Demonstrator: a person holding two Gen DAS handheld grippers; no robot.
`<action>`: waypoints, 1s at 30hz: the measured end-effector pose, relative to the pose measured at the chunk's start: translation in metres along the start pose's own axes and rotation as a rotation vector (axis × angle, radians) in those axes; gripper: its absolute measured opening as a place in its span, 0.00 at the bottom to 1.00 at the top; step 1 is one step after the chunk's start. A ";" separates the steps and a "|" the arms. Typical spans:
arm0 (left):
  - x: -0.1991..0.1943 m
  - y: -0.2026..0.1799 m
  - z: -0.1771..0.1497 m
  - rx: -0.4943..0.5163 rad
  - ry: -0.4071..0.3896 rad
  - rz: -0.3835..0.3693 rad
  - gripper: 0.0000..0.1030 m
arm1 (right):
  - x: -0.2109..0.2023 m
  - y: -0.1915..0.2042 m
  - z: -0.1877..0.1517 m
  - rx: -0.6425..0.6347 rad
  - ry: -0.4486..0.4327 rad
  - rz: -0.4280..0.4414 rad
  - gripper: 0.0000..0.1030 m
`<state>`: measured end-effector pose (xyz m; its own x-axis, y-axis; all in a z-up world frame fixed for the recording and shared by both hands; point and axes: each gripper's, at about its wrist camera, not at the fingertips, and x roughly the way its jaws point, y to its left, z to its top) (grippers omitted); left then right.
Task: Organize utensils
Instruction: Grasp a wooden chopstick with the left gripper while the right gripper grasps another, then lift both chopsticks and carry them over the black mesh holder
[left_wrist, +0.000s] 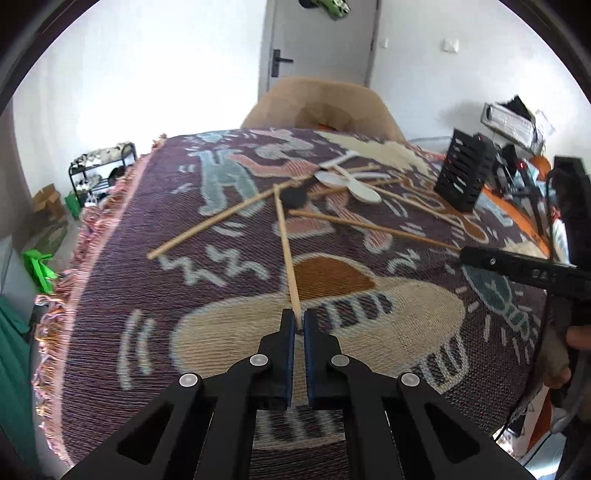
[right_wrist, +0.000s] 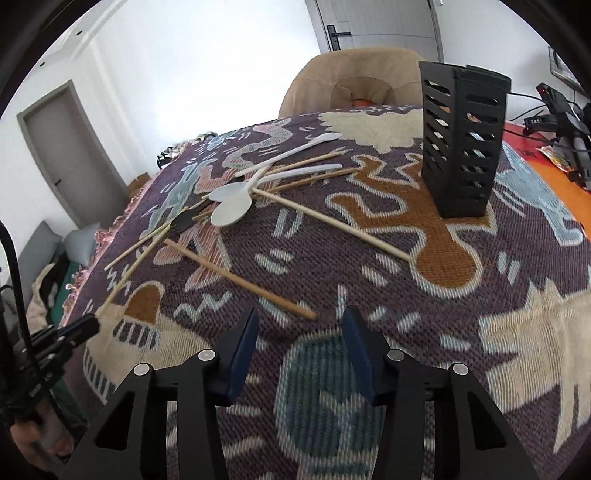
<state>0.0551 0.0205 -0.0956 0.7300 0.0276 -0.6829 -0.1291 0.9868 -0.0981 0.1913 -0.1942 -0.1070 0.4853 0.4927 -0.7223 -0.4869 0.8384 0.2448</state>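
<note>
Wooden chopsticks, white spoons (right_wrist: 231, 210) and a black spoon (left_wrist: 294, 197) lie scattered on a patterned woven cloth (left_wrist: 229, 302). My left gripper (left_wrist: 299, 326) is shut on the near end of one chopstick (left_wrist: 286, 251); it shows at the left edge of the right wrist view (right_wrist: 79, 326). My right gripper (right_wrist: 300, 325) is open and empty, its jaws on either side of the tip of another chopstick (right_wrist: 240, 278) that lies on the cloth. A black slatted utensil holder (right_wrist: 461, 138) stands upright at the far right; it also shows in the left wrist view (left_wrist: 463, 171).
A tan cushioned chair (right_wrist: 354, 79) stands behind the table. Black devices and cables (right_wrist: 557, 110) lie on an orange surface to the right. The cloth's fringed edge (left_wrist: 55, 295) hangs at the left. A grey door (left_wrist: 317, 40) is at the back.
</note>
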 end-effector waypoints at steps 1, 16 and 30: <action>-0.003 0.003 0.001 -0.007 -0.009 0.001 0.04 | 0.002 0.001 0.003 -0.003 0.003 0.000 0.46; -0.041 0.036 0.012 -0.076 -0.136 -0.003 0.03 | 0.003 0.018 -0.002 -0.080 0.032 0.046 0.11; -0.080 0.024 0.029 -0.034 -0.246 -0.026 0.03 | -0.074 0.016 0.004 -0.041 -0.176 0.153 0.07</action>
<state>0.0134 0.0466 -0.0225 0.8743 0.0450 -0.4833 -0.1281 0.9818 -0.1403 0.1506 -0.2162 -0.0473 0.5209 0.6496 -0.5539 -0.5920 0.7423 0.3138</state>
